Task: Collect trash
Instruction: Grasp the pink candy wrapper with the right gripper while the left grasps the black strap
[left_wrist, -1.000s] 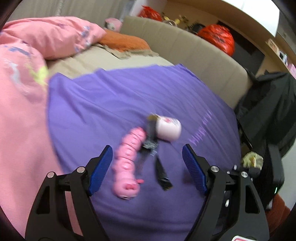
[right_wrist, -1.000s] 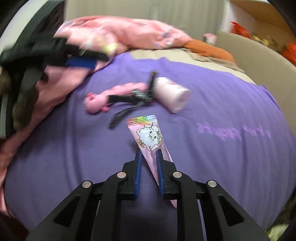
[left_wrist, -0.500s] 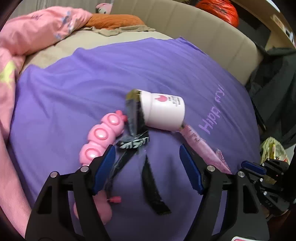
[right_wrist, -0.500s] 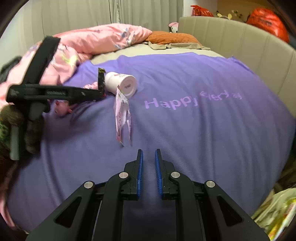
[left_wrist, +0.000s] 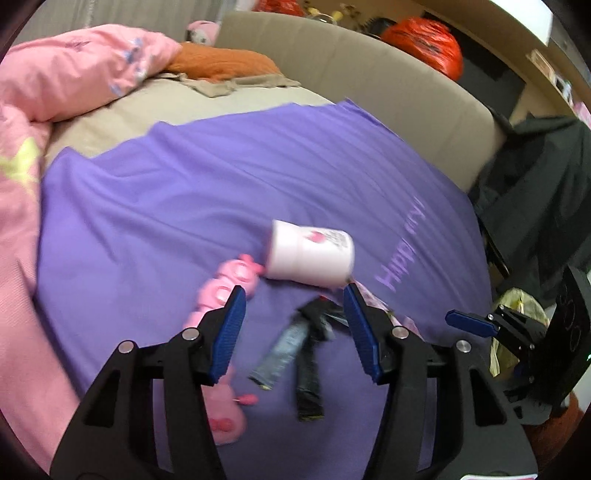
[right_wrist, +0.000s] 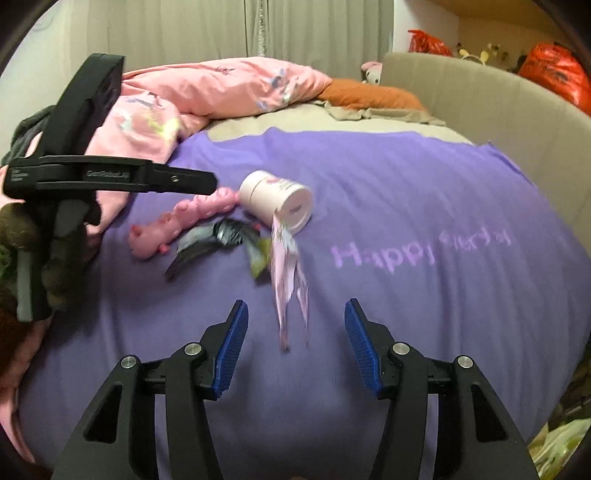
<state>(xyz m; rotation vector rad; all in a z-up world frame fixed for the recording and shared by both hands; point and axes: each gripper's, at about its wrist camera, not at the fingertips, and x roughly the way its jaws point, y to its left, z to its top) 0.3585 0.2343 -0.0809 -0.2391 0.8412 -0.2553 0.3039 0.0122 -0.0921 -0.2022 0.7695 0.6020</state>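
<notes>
A: Wrapper (right_wrist: 286, 275) released! The pink packet was pinched half a second ago by the right gripper (right_wrist: 295, 341); now those jaws are spread wide and it is seen mid-drop onto the purple sheet (right_wrist: 424, 317), just near of the white cup (right_wrist: 275, 199).

B: And the left gripper (left_wrist: 295, 330)?

A: Jaws apart too, nothing held, lined up over the dark wrappers (left_wrist: 295, 350) beside the pink toy (left_wrist: 225, 295). Nothing is collected yet; a regrasp is probably needed.
</notes>
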